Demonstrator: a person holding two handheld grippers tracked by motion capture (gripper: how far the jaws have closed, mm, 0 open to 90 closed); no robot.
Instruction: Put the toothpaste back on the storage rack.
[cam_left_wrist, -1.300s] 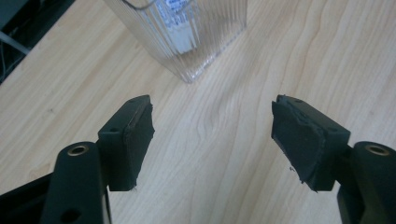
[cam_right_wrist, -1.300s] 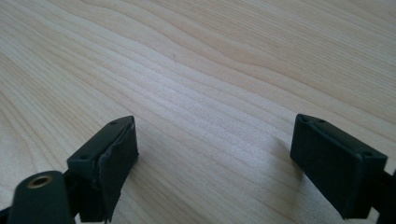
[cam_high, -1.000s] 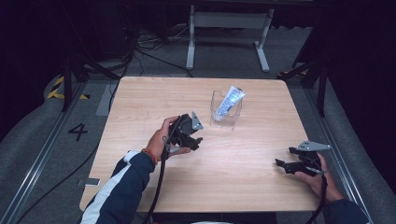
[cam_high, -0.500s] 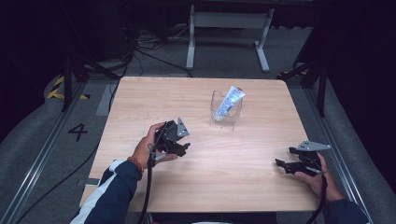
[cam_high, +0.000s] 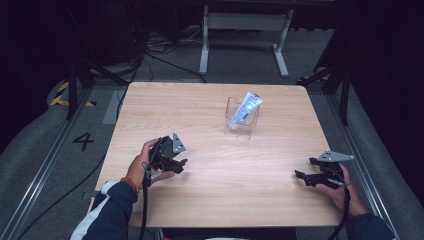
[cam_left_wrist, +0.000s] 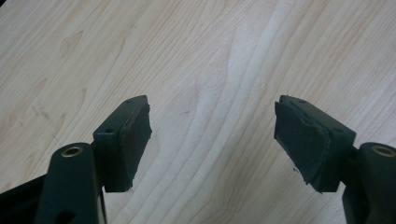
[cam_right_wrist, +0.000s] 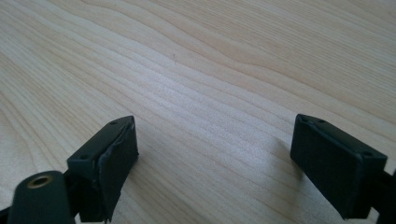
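A clear plastic cup (cam_high: 241, 119) stands on the wooden table (cam_high: 200, 110) right of centre, with a white and blue tube (cam_high: 247, 107) leaning out of it. My left gripper (cam_high: 181, 165) sits low over the table's front left, held in a hand, well short of the cup. In the left gripper view its jaws stand apart over bare wood (cam_left_wrist: 210, 116), nothing between them. My right gripper (cam_high: 299, 176) rests near the front right edge, open, with only wood grain (cam_right_wrist: 215, 126) between its pads.
Dark floor with cables (cam_high: 150, 55) and a metal stand (cam_high: 245, 30) lies beyond the table's far edge. A rail (cam_high: 35, 180) runs along the floor at the left. A dark sleeve (cam_high: 107, 215) comes in at the bottom left.
The left hand has drawn its gripper back toward the front left of the table, away from the cup, and lowered it a little. The right gripper has stayed where it was.
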